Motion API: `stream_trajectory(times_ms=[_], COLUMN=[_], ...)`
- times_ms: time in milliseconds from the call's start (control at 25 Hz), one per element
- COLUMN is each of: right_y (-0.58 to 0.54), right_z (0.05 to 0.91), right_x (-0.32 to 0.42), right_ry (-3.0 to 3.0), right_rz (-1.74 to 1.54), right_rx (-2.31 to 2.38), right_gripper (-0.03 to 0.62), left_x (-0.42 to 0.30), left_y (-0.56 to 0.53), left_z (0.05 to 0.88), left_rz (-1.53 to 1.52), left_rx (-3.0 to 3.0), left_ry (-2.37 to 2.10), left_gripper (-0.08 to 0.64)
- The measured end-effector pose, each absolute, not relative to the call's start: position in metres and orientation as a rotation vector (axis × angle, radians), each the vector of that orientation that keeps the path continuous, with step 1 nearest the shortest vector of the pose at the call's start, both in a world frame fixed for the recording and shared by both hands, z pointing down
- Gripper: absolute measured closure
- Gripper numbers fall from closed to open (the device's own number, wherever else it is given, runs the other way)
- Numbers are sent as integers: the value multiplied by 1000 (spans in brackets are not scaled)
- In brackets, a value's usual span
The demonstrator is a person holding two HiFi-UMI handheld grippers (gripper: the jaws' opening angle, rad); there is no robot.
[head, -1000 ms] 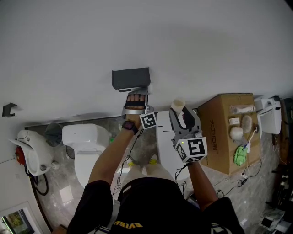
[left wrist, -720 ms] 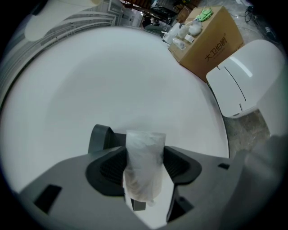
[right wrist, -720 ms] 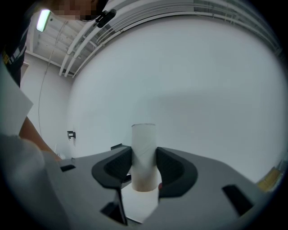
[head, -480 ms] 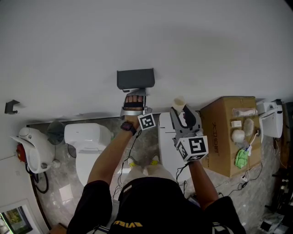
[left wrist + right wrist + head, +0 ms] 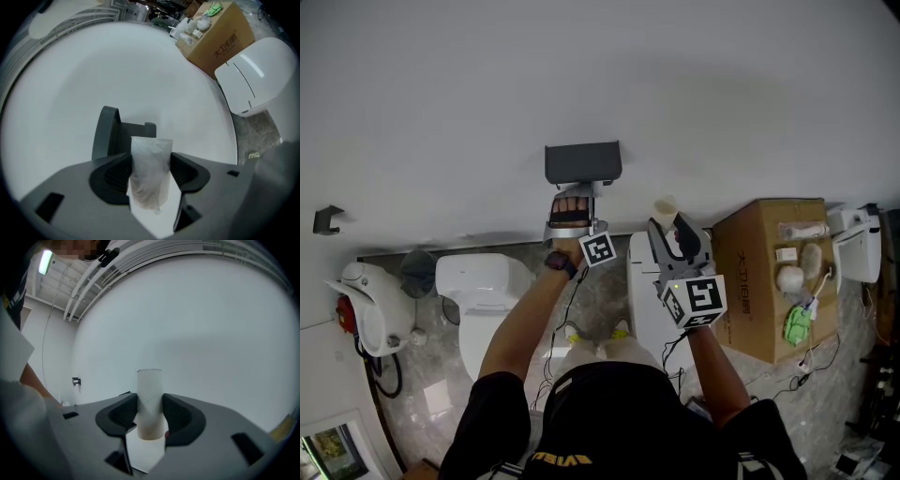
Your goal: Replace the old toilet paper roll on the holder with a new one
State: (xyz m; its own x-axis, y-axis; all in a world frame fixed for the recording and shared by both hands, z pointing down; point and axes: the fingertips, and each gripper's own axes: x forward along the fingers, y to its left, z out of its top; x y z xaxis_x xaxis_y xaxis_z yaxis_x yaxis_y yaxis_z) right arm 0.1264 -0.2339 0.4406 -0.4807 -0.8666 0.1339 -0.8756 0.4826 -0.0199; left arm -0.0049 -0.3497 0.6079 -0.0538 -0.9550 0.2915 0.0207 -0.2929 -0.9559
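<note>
Now the holder (image 5: 123,136) looks bare, so the step in hand is judged to be fitting the new roll (image 5: 150,161) onto it. The left tongs (image 5: 150,177) are clamped on that roll, which stands upright between the pads and already looks somewhat flattened. It sits just short of the holder, low and near its middle in the left gripper view. The right tongs (image 5: 150,416) are closed on the old cardboard tube (image 5: 149,397) and hold it off to the right, apart from the holder and facing bare wall (image 5: 197,319).

To do this well, find the free end of the holder's bar first. In the left gripper view it seems to end in a small upturned tip (image 5: 150,127) on the right, with the broad side plate on the left. The roll's hole cannot be seen from here, so turn the roll until its axis lies along the bar. Bring it in from the open end and lift it over the tip rather than pushing straight at the wall.

Keep the squeeze light, since a soft roll pinched hard may close its own hole. Release only when the roll hangs on the bar. Keep the tube clear of the holder meanwhile, well to the side.
</note>
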Motion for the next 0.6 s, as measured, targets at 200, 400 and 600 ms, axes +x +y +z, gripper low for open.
stream_trajectory(times_ms=[200,400,600], right_y=[-234,-233,-231], right_z=[439,441,437], right_x=[122,114,114], right_ry=[-2622,-2626,-2622], right_rz=[136,137,125], right_rx=[1537,1525,1531], right_gripper=[420,420,420], left_x=[-12,-12,-4], left_y=[-345,-343,-337], left_z=[606,605,614], left_rz=[-1474,-1460,-1449], left_rx=[-1383,-1393,-1493], left_ry=[1072,1074,1060], left_gripper=[291,291,273])
